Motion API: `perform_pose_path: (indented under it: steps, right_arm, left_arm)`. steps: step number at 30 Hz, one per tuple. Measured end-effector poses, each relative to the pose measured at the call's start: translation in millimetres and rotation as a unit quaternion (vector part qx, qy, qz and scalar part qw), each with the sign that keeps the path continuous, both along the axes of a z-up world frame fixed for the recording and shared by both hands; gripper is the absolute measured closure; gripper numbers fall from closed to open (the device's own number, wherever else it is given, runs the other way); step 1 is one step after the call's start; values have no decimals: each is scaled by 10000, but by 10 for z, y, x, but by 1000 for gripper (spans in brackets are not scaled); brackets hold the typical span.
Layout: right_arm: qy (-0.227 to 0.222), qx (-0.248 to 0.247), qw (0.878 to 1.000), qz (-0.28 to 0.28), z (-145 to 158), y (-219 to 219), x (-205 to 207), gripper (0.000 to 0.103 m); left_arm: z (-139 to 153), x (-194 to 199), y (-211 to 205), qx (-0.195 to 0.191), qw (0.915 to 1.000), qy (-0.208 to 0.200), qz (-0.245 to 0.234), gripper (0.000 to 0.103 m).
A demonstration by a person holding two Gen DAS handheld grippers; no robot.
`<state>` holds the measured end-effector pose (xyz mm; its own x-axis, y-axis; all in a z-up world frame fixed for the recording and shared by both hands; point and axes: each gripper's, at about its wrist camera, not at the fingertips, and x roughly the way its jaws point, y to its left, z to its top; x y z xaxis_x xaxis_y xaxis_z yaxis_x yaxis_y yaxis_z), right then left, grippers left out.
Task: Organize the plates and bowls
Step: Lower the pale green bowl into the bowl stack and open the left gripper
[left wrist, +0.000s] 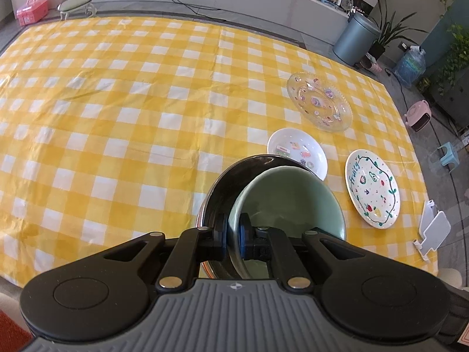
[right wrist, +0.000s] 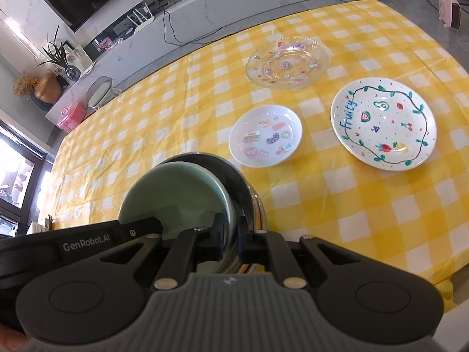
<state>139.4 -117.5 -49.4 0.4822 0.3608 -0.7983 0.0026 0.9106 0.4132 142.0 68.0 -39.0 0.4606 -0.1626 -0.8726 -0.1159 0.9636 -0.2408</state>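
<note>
The left tongs (left wrist: 233, 233) are reaching forward and slightly downward over the near edge of the surface (left wrist: 117, 117), which is wearing a yellow checked cloth. They are closed down to a narrow gap and are gripping the near rim of the green bowl (left wrist: 293, 193), one pad inside the rim and one outside. The green bowl is sitting tilted inside the dark metal bowl (left wrist: 234, 176).

The right tongs (right wrist: 233, 236) are reaching in at a similar low angle. They are also nearly closed, and are pinching the wall of the dark metal bowl (right wrist: 243, 187), with the green bowl (right wrist: 176, 193) lying just left of their inner pad.

Taking the metal bowl as the landmark: left of it the cloth is running wide and bare to the far edge. Just beyond it to the right, the small white sticker dish (right wrist: 265, 135) is sitting close by. Further right, the white "Fruity" plate (right wrist: 384, 123) is lying apart from that dish. Beyond both, the clear glass plate (right wrist: 288, 61) is resting flat. The three are not touching one another.
</note>
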Motion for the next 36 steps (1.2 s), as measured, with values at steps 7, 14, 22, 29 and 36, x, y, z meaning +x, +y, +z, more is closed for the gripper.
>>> perform_pose_path:
  steps: [7,14,22,29,36]
  right_arm:
    - [-97,-75,9999,19,-2,3,27,93]
    - [-77,3,10000,16,0,-11,40,90]
    - [-35,42,10000,34,47,-30,44,85]
    - [-117,339,9994,20,119,-129,33,75]
    - [-352,309,9989,-36,224,-156,-16,68]
  left_arm:
    - [-13,59,-108,382,9990,-61,-206,94]
    - [-28,111,-163,548,9980,16,-304,93]
    - [-13,139,-163,542,9981,87,-282,92]
    - [138,145,-102,428,9987,-128,-229,83]
    - [164,130,-111,296,9991,-149,-268,81]
